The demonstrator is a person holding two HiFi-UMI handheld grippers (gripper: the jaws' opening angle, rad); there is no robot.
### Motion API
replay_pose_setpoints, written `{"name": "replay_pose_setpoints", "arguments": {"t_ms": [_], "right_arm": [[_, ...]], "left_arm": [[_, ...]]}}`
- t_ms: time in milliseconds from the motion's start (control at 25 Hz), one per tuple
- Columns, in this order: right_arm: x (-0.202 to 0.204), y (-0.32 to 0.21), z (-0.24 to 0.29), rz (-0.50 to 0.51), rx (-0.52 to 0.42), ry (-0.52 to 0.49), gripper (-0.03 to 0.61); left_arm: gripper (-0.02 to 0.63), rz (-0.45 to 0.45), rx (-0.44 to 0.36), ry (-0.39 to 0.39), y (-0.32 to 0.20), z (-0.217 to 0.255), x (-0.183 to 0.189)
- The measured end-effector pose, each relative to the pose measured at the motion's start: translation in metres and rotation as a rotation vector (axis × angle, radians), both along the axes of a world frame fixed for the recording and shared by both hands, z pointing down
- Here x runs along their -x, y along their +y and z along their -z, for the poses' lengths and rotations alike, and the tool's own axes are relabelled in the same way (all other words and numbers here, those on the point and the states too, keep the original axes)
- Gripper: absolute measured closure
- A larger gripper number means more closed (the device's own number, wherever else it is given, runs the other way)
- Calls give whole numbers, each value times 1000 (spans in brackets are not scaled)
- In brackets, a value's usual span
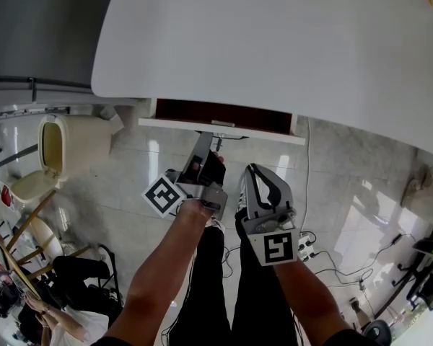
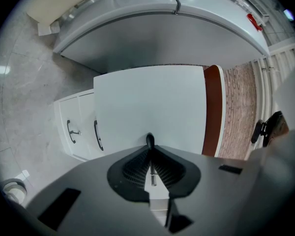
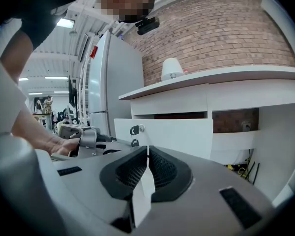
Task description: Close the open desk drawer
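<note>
- The drawer (image 1: 260, 134) stands pulled out from under the near edge of the white bench (image 1: 274, 42). Its dark red-brown inside shows above its white front panel.
- The left gripper (image 1: 215, 144) reaches level to the middle of that front panel. In the left gripper view, its jaws are clamped on the thin dark drawer handle (image 2: 150, 140), whose tip pokes out just past the pads.
- The right gripper (image 1: 252, 168) is held just right of the left one and nearer the person, apart from the drawer front. Its jaws are together with nothing between them.
- In the right gripper view, the drawer front fills the middle distance, with the handle's mounts toward its left end and the person's left hand (image 3: 54, 144) on the other gripper at far left.
- A cream lidded bin (image 1: 65, 146) stands on the tiled floor (image 1: 346, 186), well left of the drawer.
</note>
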State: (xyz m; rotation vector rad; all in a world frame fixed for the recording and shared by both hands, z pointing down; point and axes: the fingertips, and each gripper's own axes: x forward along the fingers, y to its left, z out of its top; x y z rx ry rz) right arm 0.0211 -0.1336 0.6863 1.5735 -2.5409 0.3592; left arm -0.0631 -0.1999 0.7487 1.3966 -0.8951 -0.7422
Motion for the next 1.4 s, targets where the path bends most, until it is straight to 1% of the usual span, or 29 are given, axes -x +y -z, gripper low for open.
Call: {"name": "replay_pose_setpoints", "arguments": {"t_ms": [480,680,840,1040,1280,1400], "right_arm": [[-10,-13,-4,4,-4,10,548],[-17,-20,-6,-3,8,14,548],[-22,-30,-4,-7,4,9,548],[-22,-29,3,-11,-3,16,548],[-20,-48,-2,-17,-11,19,548],[-22,-46,1,-19,-10,22,548]], "left_arm": [[585,-8,-13,-17,-25,-1,-7],[584,-2,-25,-20,-40,2,-11],[584,14,-25,-17,-58,5,-15],[584,9,-33,-15,-63,13,-15],[584,9,-51,-12,-87,14,-14],[584,13,-50,-4,-86,18,-16]]}}
